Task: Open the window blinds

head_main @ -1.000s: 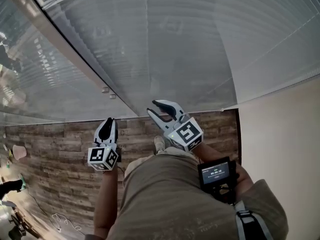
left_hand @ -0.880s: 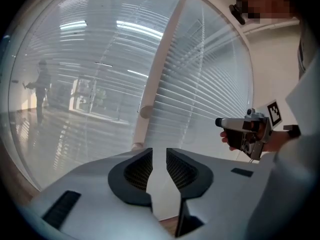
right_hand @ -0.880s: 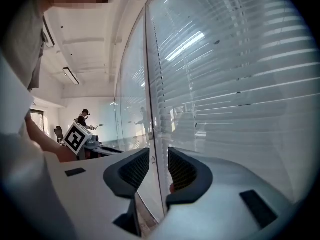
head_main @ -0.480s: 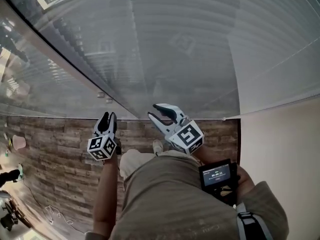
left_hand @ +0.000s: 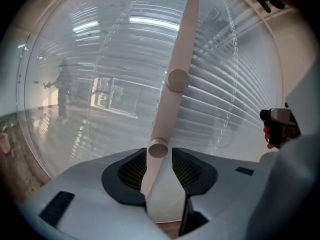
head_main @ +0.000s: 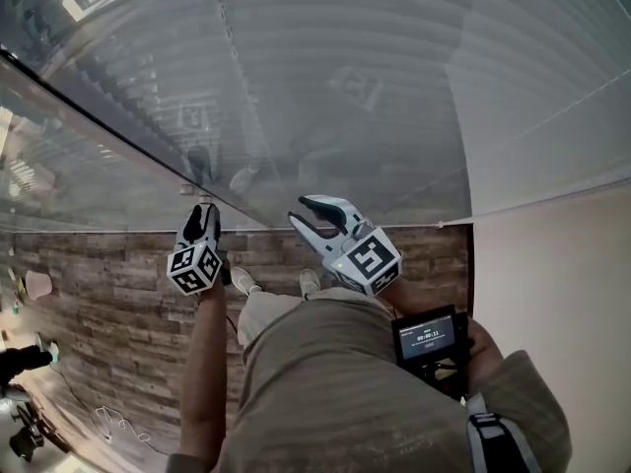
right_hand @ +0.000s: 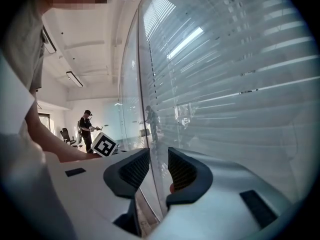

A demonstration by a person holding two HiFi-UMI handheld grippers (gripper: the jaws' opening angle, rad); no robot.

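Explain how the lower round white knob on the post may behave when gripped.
The lower round white knob looks rigid and fixed to the white post, so it probably turns rather than lifts. Its smooth round side may slip.

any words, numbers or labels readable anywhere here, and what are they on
handheld device screen: a row of digits like a timer, too small to read
right gripper: its marker cube bears only a black and white square pattern, no words
left gripper: its marker cube likewise, no words
blinds: no print to be seen
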